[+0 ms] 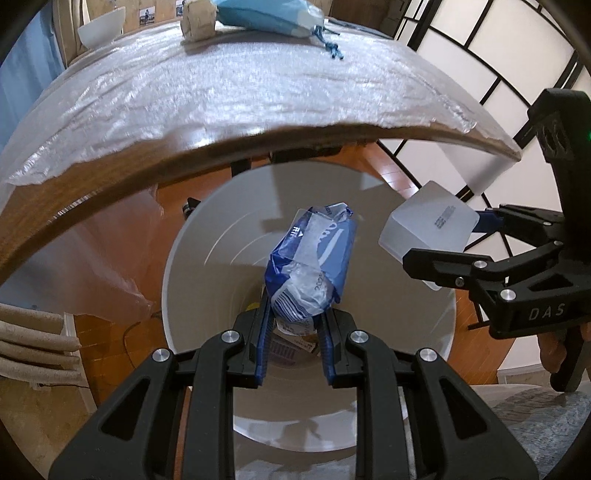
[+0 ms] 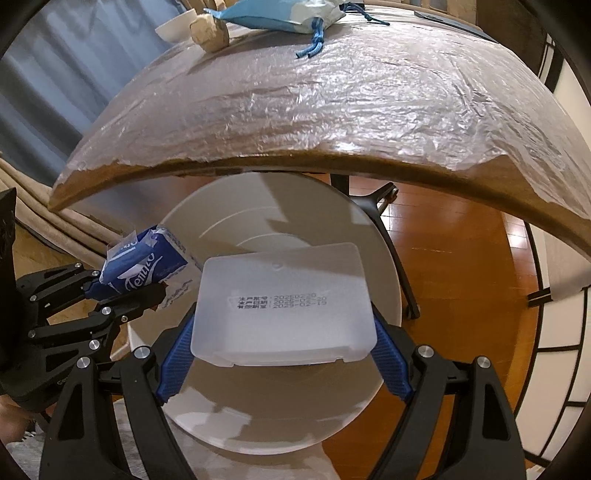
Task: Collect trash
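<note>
Now, my left gripper: fingers nearly together, clamped on a crumpled blue-and-white wrapper, which hangs over the open mouth of the white bin. My right gripper: fingers spread wide, pressing both sides of a frosted plastic box with printed dates, also held above the bin. The bin stands on the wooden floor, just under the edge of the film-covered bench. At the bench's far end lie a blue drawstring pouch and a white bowl.
</note>
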A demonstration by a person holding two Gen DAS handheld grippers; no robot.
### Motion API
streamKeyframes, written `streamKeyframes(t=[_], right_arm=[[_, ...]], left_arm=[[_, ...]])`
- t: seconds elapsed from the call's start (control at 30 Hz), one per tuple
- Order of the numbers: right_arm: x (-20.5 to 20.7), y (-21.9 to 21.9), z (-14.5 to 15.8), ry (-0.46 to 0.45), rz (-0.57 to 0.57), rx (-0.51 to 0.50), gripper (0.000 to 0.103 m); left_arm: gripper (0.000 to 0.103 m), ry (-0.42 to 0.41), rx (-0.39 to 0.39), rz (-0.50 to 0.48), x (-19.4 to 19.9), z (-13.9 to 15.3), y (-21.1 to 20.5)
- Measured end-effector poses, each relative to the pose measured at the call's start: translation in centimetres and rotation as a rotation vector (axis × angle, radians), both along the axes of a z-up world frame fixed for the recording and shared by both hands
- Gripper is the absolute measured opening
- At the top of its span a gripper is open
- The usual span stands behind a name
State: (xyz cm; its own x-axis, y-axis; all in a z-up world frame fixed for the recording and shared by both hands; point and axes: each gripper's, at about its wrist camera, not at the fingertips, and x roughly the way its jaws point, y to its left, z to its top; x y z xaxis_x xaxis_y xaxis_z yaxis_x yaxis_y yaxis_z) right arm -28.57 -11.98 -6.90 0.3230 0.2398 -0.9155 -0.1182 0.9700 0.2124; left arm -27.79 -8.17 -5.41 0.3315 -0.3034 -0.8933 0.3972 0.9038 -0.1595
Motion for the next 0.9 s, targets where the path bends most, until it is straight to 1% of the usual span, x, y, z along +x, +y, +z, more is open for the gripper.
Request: streamKeyframes(t=[0.3, 0.57, 0.9], right_arm=[[0.3, 0.8, -1.8, 0.013, 0.012, -0.022, 0.082], [0.7, 1.1, -3.1, 0.030, 0.013, -0.027, 0.082], [0.6, 1.4, -3.9, 0.040, 0.014, -0.045, 0.082]], left_arm=[[0.024, 0.030, 0.039, -0.006, 0.4, -1.9, -0.2], [0.024, 0.052, 0.074, -0.010, 0.8, -3.0, -0.9], [0.024, 0.061, 0.108, -0.020, 0.8, -4.0, -1.4]])
